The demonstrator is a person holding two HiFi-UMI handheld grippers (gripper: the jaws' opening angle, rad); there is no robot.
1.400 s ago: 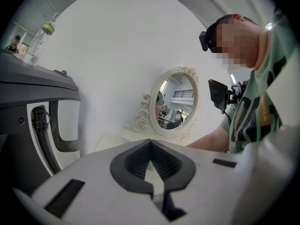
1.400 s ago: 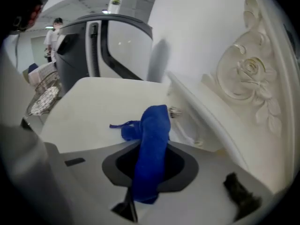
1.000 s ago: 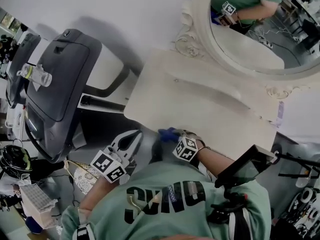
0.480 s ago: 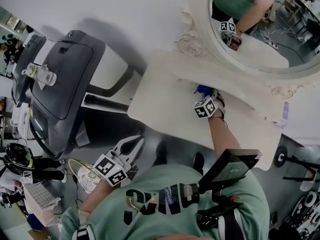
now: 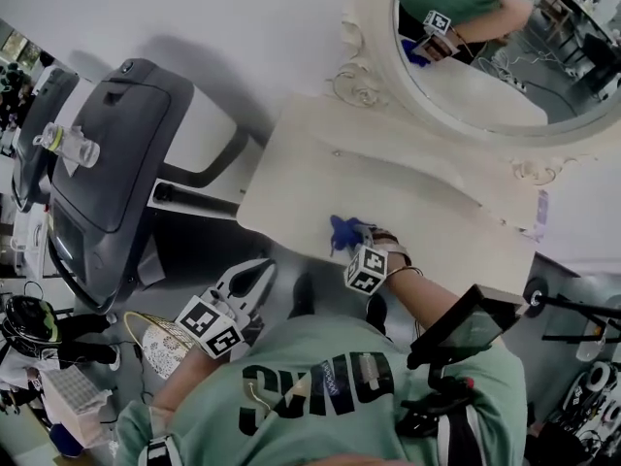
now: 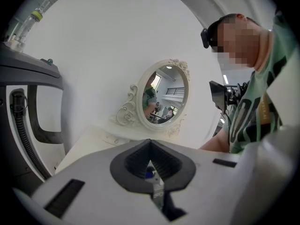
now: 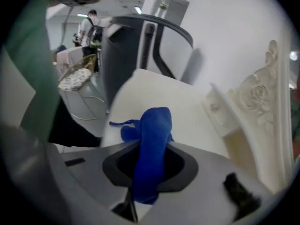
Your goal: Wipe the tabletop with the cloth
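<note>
The cloth (image 5: 340, 231) is clamped in the right gripper's (image 5: 351, 245) jaws at the worktop's (image 5: 417, 197) front edge mid-wipe, the left gripper's (image 5: 248, 282) jaws are closed and empty, so a push toward the back is probably needed next.

The tabletop (image 5: 427, 197) lies open up to the mirror (image 5: 380, 66) behind; a grey machine (image 5: 116, 153) flanks its left.

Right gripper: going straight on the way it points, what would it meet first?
The right gripper, shut on the blue cloth, points low across the tabletop: probably the tabletop first, then the treadmill beyond its edge; depth is unclear.
</note>
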